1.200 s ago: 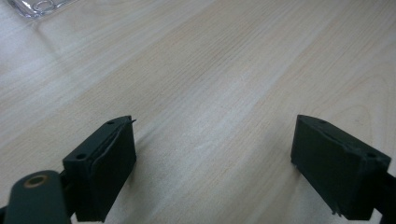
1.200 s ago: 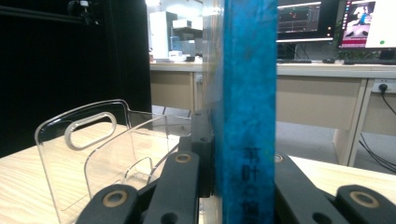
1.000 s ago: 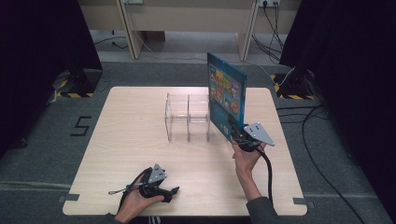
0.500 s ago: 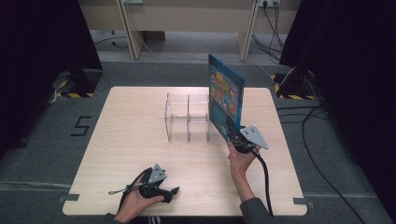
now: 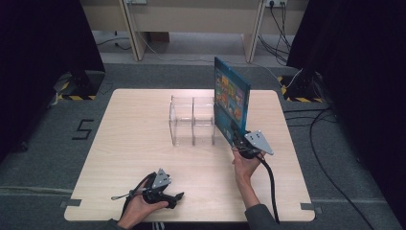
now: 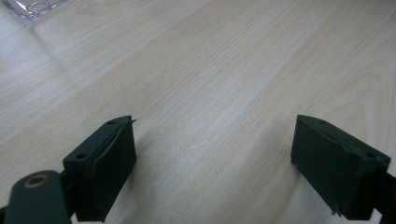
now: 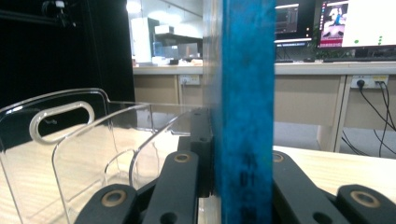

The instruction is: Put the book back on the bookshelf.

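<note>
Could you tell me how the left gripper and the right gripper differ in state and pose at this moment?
The left gripper is open with bare table between its fingers; the right gripper is shut on the blue case. The left gripper lies low at the table's near edge, while the right gripper holds the case upright beside the clear rack. Each sits in one of the person's hands.

Blue case (image 7: 245, 107) top cut off
</note>
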A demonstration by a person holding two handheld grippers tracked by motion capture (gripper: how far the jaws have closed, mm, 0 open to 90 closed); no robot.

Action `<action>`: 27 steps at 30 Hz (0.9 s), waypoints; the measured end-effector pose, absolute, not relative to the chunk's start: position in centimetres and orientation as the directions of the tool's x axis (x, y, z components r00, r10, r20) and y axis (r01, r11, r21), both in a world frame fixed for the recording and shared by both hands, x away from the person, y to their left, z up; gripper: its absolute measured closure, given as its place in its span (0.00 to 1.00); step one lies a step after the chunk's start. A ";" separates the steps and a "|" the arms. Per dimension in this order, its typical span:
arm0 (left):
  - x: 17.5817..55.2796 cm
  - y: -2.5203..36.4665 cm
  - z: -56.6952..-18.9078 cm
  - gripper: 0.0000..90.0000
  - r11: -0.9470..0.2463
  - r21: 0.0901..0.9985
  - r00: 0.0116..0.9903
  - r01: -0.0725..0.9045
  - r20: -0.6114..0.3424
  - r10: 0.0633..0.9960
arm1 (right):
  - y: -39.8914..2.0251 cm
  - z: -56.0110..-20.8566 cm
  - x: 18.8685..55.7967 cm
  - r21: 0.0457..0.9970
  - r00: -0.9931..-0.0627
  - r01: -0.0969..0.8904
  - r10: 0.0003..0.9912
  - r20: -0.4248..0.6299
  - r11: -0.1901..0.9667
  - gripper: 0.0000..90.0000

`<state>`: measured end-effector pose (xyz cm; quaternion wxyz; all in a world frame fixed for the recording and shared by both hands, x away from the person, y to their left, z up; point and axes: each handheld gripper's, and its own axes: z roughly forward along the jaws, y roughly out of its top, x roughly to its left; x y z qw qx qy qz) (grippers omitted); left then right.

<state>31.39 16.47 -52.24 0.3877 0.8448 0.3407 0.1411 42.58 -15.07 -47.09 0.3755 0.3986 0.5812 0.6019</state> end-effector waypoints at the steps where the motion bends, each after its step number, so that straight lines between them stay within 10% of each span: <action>1: 31.4 16.5 -52.2 0.14 -0.467 0.751 0.728 0.466 -0.026 0.685 | -15.1 -47.1 42.4 0.999 -0.399 0.019 0.916 0.043 -0.039 0.92; 27: 31.4 16.4 -52.2 0.14 -0.473 0.751 0.734 0.461 -0.023 0.679 | -17.2 -48.2 40.4 0.988 -0.398 0.156 0.916 0.053 0.010 0.88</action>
